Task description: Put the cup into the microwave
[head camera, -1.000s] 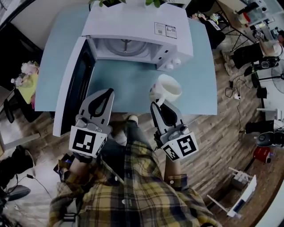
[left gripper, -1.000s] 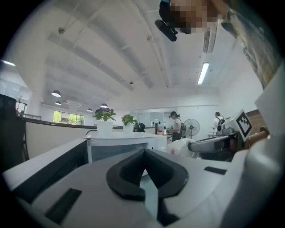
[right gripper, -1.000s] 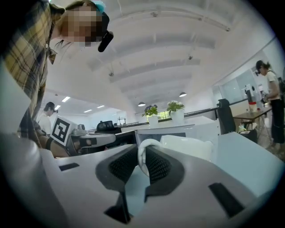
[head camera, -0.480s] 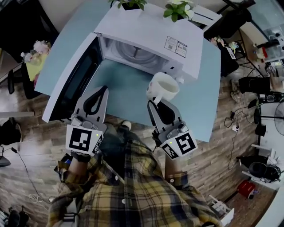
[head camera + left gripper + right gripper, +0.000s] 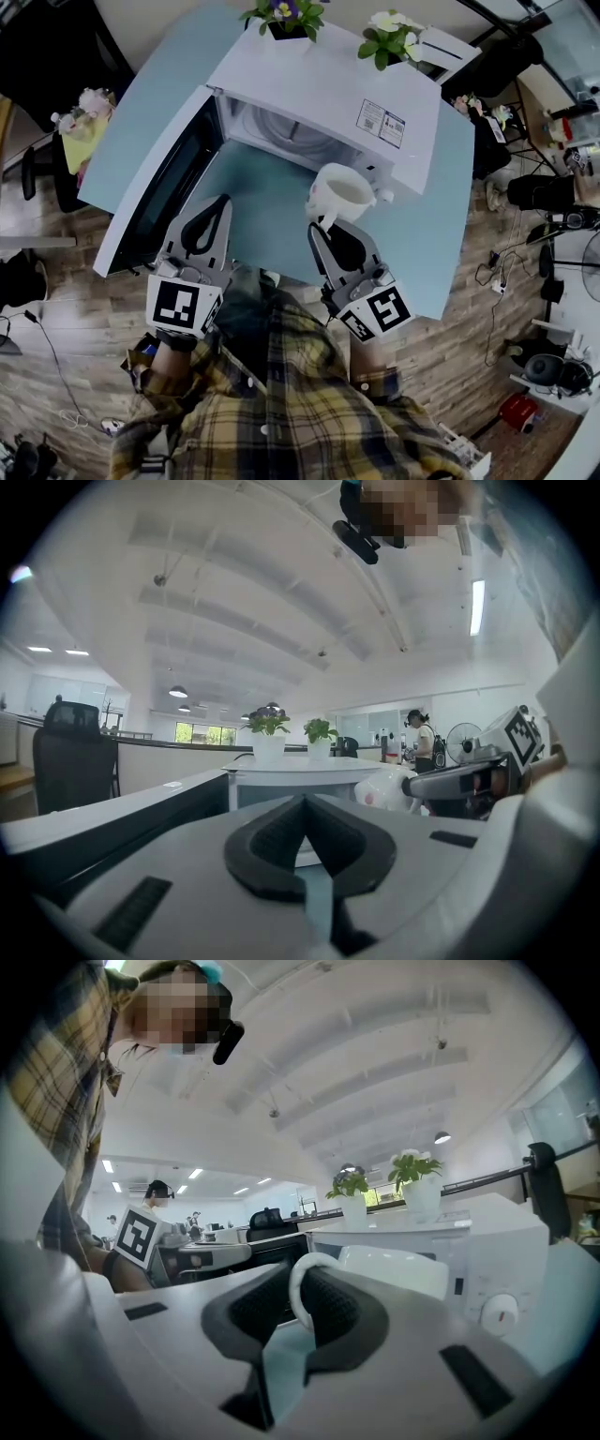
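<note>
— Closer now: the cup (image 5: pixel 342 190) has come up to the microwave (image 5: pixel 328 84), hanging over the blue table (image 5: pixel 267 211) just short of the opening's (image 5: pixel 281 131) right edge.
— Who has it?
— Right gripper (image 5: pixel 323 228), clamped on the handle (image 5: pixel 296 1290). Left gripper (image 5: pixel 221 201) is pressed closed on nothing, beside the door (image 5: pixel 150 197).
— Room to go in?
— Door swung wide left; opening faces the cup, white inside.
</note>
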